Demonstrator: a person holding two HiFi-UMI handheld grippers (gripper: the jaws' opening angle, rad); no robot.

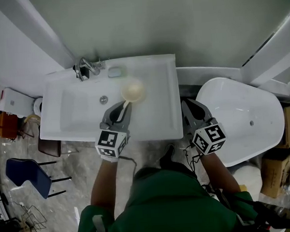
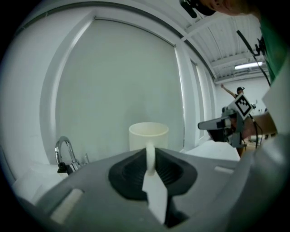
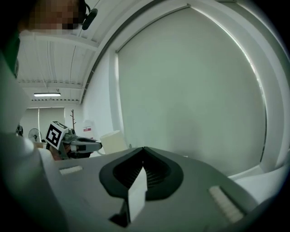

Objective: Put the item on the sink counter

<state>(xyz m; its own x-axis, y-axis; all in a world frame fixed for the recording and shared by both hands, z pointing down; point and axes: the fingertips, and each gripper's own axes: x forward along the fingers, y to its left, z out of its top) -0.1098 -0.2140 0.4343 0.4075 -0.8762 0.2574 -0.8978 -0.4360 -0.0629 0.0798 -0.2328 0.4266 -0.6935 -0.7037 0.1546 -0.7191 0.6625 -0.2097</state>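
Here the left gripper point(image 1: 123, 107) has its jaws pinched tight on the handle of the cream mug point(image 1: 132, 91), which is upright over the basin near the back rim of the sink point(image 1: 154, 68). The right gripper point(image 1: 189, 107), jaws together on nothing, is just off the sink's right edge
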